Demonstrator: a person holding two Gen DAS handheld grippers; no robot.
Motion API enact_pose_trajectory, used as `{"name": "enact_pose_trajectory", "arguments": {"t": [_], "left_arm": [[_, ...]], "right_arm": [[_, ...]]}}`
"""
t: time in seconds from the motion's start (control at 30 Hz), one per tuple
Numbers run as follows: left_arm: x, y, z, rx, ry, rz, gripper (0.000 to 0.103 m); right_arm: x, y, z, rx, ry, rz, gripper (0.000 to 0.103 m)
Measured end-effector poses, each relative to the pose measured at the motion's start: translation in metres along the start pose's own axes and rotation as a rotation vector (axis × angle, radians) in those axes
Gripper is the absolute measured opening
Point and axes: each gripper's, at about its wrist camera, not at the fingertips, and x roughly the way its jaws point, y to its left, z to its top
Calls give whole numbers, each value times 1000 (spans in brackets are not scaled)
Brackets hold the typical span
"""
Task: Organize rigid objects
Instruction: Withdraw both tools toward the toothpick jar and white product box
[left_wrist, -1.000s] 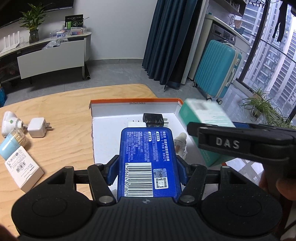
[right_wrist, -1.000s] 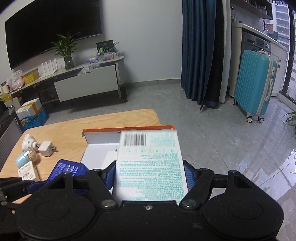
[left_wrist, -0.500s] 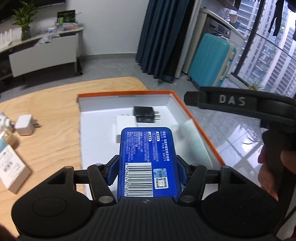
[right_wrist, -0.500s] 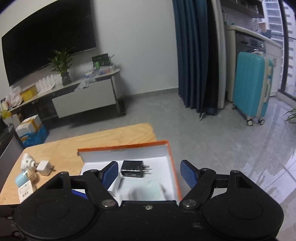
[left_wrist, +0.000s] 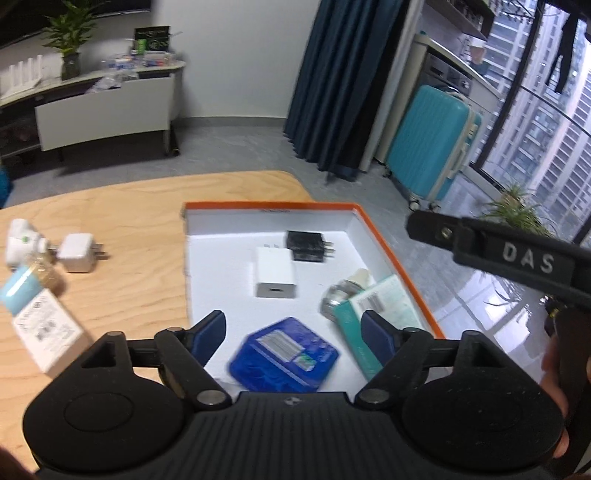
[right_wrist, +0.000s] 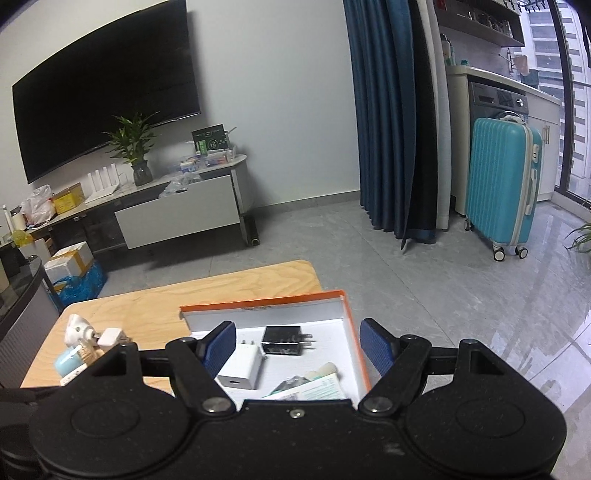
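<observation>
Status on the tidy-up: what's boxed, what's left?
Boxed in the orange-rimmed white box: black charger, white charger, small bottle, green carton, blue packet. Left gripper opening, nothing gripped. Left on the wooden table: white plug and three other items.

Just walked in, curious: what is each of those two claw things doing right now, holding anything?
Left gripper: jaws opening, holding nothing; the blue box lies below in the tray.
Right gripper: open, empty.

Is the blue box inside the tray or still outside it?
Inside. The blue box lies on the white floor of the orange-rimmed tray, between the left gripper's opening jaws; neither pad touches it.
</observation>
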Motion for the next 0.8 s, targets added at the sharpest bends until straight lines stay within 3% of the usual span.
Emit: {"name": "enact_pose_trajectory", "arguments": {"t": [0.8], "left_arm": [[-57,62,0,-86,-51,180,93]], "right_arm": [[-16,65,-10,-61,30,89,91]]}}
